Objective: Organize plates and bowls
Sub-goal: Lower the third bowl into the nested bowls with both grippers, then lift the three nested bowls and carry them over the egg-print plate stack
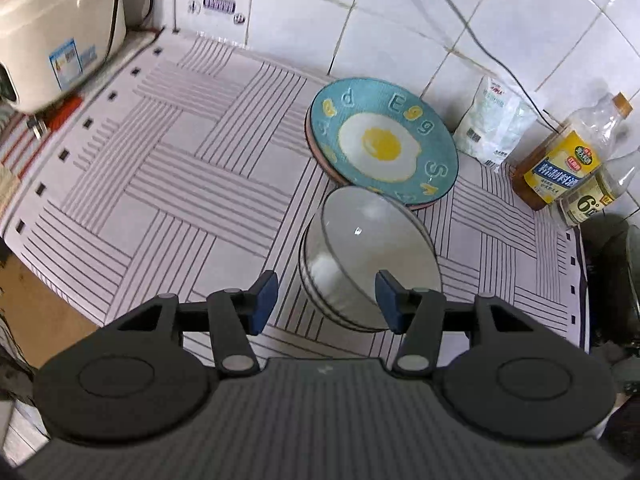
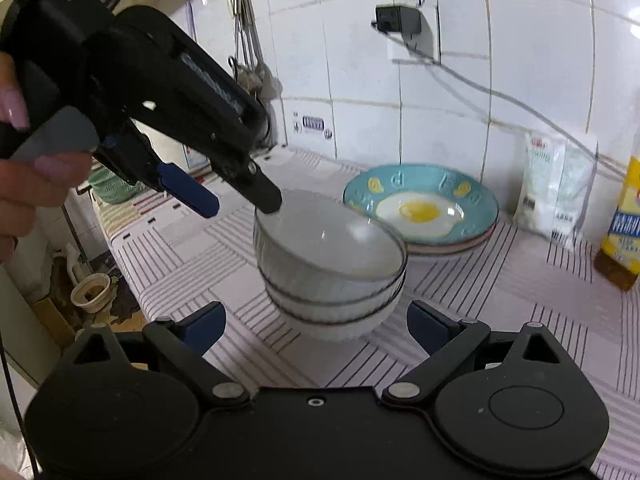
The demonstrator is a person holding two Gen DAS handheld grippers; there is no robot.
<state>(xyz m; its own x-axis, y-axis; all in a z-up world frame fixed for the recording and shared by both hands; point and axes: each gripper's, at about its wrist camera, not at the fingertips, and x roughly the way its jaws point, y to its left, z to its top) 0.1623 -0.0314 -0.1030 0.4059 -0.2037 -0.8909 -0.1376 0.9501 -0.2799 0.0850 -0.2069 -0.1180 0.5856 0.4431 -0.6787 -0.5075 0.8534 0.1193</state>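
Note:
A stack of white ribbed bowls [image 1: 360,256] [image 2: 328,268] stands on the striped cloth; the top bowl sits tilted. Behind it lies a stack of plates, topped by a teal plate with a fried-egg picture [image 1: 380,142] [image 2: 424,208]. My left gripper [image 1: 326,296] is open, its fingers on either side of the near rim of the top bowl. In the right wrist view the left gripper [image 2: 244,204] hovers at the bowls' left rim. My right gripper [image 2: 316,326] is open and empty, just in front of the bowl stack.
A white bag [image 1: 492,120] [image 2: 556,188] and two bottles [image 1: 568,156] stand against the tiled wall at right. A rice cooker [image 1: 52,32] sits at the far left. A dark pot [image 1: 616,280] is at the right edge. A cable hangs from a wall plug [image 2: 400,20].

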